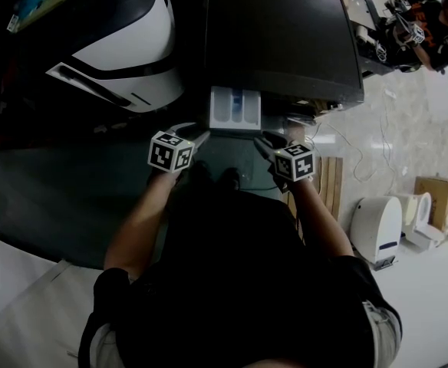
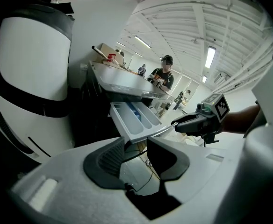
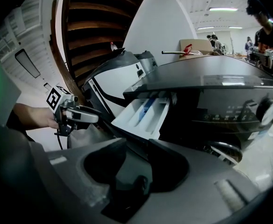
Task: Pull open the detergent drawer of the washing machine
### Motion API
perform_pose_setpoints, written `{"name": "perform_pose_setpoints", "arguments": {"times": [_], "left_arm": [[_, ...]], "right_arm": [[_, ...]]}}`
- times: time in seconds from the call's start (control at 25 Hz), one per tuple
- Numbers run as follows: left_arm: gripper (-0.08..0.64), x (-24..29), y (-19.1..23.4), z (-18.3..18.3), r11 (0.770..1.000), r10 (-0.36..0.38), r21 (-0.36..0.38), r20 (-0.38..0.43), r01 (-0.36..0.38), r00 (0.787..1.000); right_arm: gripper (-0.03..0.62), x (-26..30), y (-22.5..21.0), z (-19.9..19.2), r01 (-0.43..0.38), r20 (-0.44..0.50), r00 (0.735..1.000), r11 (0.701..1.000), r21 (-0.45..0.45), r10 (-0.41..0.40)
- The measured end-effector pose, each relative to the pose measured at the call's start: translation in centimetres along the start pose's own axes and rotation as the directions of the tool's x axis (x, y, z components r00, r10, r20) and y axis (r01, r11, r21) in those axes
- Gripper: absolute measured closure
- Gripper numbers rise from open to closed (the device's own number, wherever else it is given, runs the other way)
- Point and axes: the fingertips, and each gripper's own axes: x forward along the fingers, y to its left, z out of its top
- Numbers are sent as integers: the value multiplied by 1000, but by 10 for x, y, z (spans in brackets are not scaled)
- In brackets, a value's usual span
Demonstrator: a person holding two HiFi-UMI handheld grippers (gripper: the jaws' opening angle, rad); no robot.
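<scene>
The left gripper (image 2: pixel 135 143) has its jaws apart with nothing between them, tips near the front edge of the detergent drawer (image 1: pixel 235 107). The right gripper (image 3: pixel 137 146) is likewise parted and empty beside that edge. The drawer juts out, already pulled open, from the dark washing machine (image 1: pixel 281 29), white compartments exposed

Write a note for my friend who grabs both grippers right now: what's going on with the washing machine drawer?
Left gripper: jaws apart, holding nothing, tips close to the drawer's front edge; I cannot tell if they touch it.
Right gripper: jaws apart, holding nothing, just short of the drawer's front.
Drawer: sticks out of the washing machine at its top left corner, compartments showing.
Done: the drawer is pulled open.
Left: probably only drawing both grippers back. Whether the drawer can slide out further I cannot tell.
</scene>
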Motion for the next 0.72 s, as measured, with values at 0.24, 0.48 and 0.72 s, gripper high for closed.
{"name": "perform_pose_setpoints", "arguments": {"times": [0.24, 0.48, 0.72], "left_arm": [[414, -3, -2, -4, 1000, 11, -15, 15, -11, 1000], [414, -7, -8, -9, 999, 9, -32, 15, -9, 1000], [414, -7, -8, -9, 999, 8, -43, 15, -8, 1000]], "right_arm": [[449, -2, 5, -5, -6, -12, 1000, 1000, 5, 6], [451, -7, 8, -12, -9, -11, 1000, 1000, 0, 9], [453, -8, 9, -11, -11, -10, 1000, 1000, 13, 12]]}}
